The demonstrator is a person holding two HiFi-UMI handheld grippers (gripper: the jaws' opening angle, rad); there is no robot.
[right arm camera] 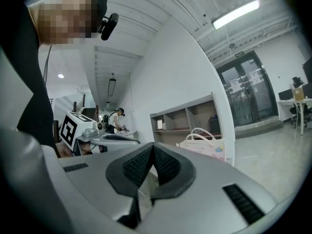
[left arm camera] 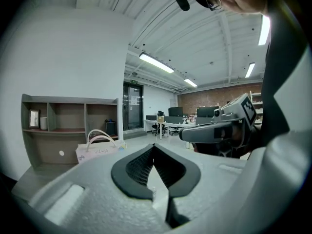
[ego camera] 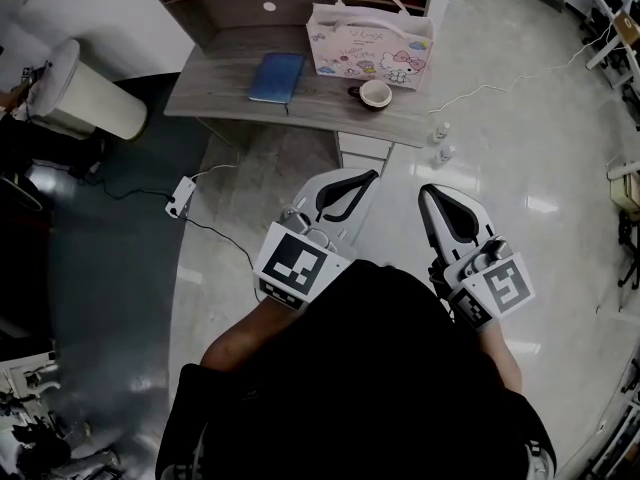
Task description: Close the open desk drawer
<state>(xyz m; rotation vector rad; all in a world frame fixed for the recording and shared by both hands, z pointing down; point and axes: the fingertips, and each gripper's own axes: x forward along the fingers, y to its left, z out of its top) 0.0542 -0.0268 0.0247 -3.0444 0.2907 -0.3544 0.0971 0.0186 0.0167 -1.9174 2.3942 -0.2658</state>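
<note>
The white drawer (ego camera: 363, 149) juts out from under the front edge of the grey desk (ego camera: 225, 93), seen in the head view. Both grippers hover above the floor in front of it, short of touching it. My left gripper (ego camera: 370, 176) is shut with nothing in it, its tips pointing at the drawer front. My right gripper (ego camera: 424, 189) is also shut and holds nothing, just right of the drawer. In the left gripper view the jaws (left arm camera: 154, 146) meet at their tips. The right gripper view shows its jaws (right arm camera: 152, 145) closed the same way.
On the desk lie a blue book (ego camera: 277, 76), a pink-and-white bag (ego camera: 370, 40) and a cup (ego camera: 376, 93). Two small bottles (ego camera: 441, 134) stand on the floor right of the drawer. A power strip (ego camera: 181, 196) with cable lies left. A bin (ego camera: 88, 93) stands far left.
</note>
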